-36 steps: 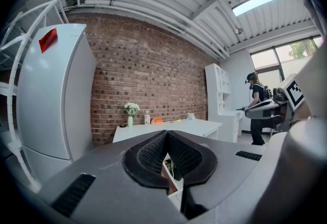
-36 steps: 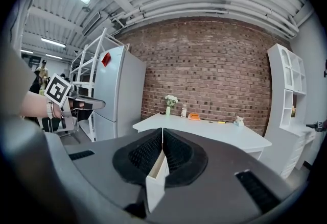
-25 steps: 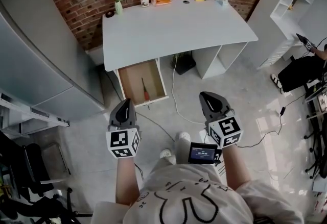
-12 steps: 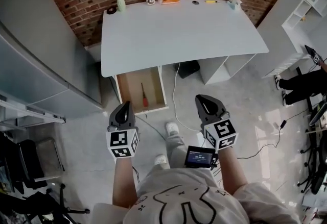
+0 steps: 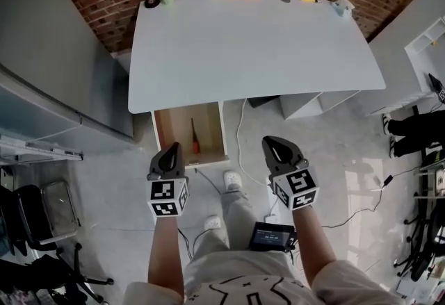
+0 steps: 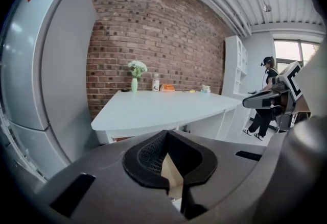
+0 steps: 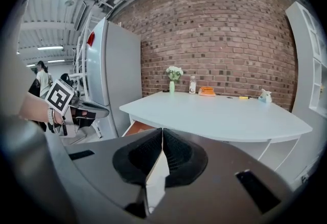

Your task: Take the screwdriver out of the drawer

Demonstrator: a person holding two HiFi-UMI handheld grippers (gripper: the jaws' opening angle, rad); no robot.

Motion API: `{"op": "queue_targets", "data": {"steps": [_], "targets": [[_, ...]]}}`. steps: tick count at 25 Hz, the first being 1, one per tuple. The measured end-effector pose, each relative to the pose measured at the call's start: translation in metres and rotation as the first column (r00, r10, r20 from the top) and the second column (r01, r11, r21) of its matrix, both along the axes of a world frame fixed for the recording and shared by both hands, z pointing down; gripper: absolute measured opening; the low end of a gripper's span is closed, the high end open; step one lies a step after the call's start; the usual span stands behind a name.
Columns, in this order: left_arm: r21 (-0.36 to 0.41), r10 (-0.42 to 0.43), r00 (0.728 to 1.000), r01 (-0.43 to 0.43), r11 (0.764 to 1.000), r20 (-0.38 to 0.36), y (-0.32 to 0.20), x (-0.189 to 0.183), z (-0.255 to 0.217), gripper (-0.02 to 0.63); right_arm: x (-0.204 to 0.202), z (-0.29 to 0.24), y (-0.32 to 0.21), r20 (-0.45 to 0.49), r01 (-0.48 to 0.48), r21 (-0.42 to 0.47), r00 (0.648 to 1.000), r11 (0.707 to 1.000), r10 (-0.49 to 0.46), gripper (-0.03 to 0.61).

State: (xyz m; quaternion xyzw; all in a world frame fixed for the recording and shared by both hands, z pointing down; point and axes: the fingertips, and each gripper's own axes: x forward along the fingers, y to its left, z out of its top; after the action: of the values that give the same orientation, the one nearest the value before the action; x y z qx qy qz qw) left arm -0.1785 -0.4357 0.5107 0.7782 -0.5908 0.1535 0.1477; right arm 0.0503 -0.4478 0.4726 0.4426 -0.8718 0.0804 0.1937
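The thin red-handled screwdriver (image 5: pixel 194 137) lies in the open brown wooden drawer (image 5: pixel 172 131), not out yet. The left hand-held gripper (image 5: pixel 170 149) and right hand-held gripper (image 5: pixel 271 144) are pinched together, empty.

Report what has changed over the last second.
The person has walked closer to the white desk and its open drawer. The left gripper and the right gripper came forward too, and the left one's tip now shows by the drawer's front edge. Nothing was taken hold of. Unchanged: both grippers shut and empty, the drawer open, the screwdriver lying inside it.
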Motion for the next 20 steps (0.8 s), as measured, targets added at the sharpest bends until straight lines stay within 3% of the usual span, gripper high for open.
{"op": "queue_targets", "data": {"steps": [8, 20], "targets": [[-0.131, 0.008, 1.000, -0.007, 0.991, 0.007, -0.031, 0.000, 0.078, 0.012, 0.006, 0.075, -0.033, -0.054, 0.024, -0.113, 0.998, 0.993, -0.031, 0.020], [-0.269, -0.017, 0.999, 0.008, 0.963, -0.028, -0.057, 0.010, 0.174, 0.012, 0.009, 0.168, -0.062, -0.031, -0.002, -0.197, 0.999, 0.980, -0.004, 0.021]]}}
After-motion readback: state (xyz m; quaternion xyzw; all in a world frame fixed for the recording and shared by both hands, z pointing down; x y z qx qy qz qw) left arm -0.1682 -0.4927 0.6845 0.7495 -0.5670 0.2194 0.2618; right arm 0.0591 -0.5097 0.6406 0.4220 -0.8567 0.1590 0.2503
